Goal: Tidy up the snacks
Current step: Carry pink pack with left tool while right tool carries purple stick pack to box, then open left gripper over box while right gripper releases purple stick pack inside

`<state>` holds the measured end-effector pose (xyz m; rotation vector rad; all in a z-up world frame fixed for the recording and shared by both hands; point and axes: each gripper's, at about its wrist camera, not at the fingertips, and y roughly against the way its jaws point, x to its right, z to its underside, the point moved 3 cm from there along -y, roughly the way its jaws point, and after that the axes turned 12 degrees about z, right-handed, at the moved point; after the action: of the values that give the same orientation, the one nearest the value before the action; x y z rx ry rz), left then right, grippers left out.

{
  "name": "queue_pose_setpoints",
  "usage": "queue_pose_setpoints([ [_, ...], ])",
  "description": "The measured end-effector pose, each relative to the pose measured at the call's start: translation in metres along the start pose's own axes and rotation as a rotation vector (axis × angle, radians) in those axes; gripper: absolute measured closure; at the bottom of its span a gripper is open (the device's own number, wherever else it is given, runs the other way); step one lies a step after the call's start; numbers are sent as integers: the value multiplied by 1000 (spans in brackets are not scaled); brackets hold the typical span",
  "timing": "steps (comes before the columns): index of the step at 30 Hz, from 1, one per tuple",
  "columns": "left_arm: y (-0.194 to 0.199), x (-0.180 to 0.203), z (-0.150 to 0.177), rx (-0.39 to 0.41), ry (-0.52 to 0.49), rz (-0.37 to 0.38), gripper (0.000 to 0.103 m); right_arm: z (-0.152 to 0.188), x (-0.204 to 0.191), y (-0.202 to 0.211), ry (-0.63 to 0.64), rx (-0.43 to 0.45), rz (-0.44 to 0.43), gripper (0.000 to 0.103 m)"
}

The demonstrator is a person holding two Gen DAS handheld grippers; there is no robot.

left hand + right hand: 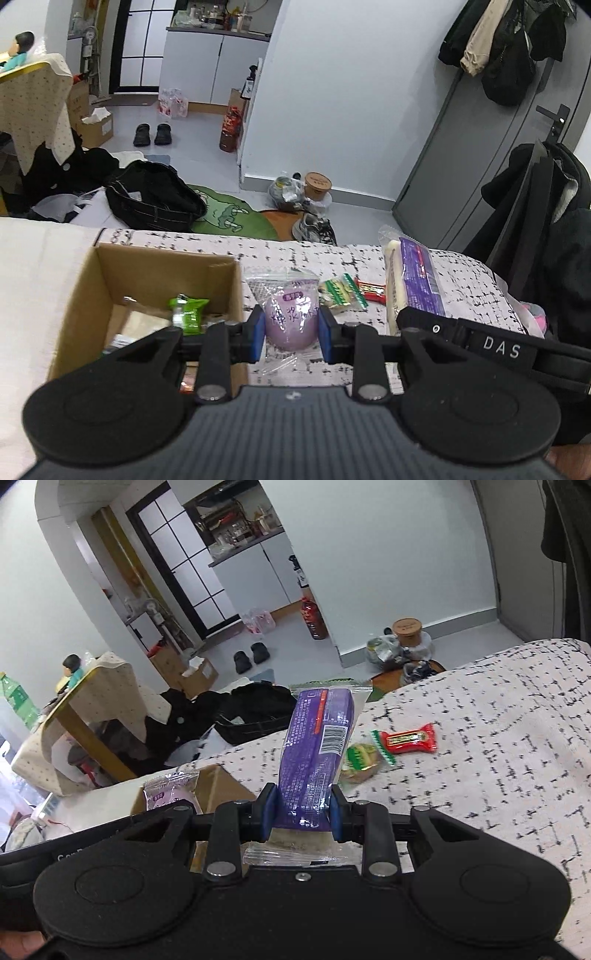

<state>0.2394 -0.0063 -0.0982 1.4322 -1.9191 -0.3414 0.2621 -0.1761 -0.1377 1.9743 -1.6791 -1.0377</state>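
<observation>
Jaws first, left to right: left gripper has its blue pads on both sides of the pink bun packet, looks clamped on the round bun through the clear wrapper, just right of the cardboard box wall, over the patterned cloth. Box already holds a green wrapped snack and other packets, too blurred to name. Bun is soft and light, film is slippery, so a grip across the bun body works better than the crimped edge, but a hard squeeze would squash it. On the cloth further right lie a green-striped cracker packet and a red candy, close together, untouched. Right gripper jaws are clamped on the lower end of the purple snack pack, held upright and lifted off the cloth, barcode side showing. Pack looks long, fairly stiff, glossy; held at one end it may tip or slide, mid-body hold seems safer. Both items likely go into the box next.
</observation>
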Motion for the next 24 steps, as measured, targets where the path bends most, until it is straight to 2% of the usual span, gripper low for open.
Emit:
queue_pose_setpoints([
  [10, 17, -35, 0, 16, 42, -77, 75, 7, -31, 2, 24, -6, -68, 74],
  [22, 28, -70, 22, -36, 111, -130, 74, 21, -75, 3, 76, -37, -140, 74],
  [24, 32, -73, 23, -30, 104, -132, 71, 24, -81, 2, 83, -45, -149, 74],
])
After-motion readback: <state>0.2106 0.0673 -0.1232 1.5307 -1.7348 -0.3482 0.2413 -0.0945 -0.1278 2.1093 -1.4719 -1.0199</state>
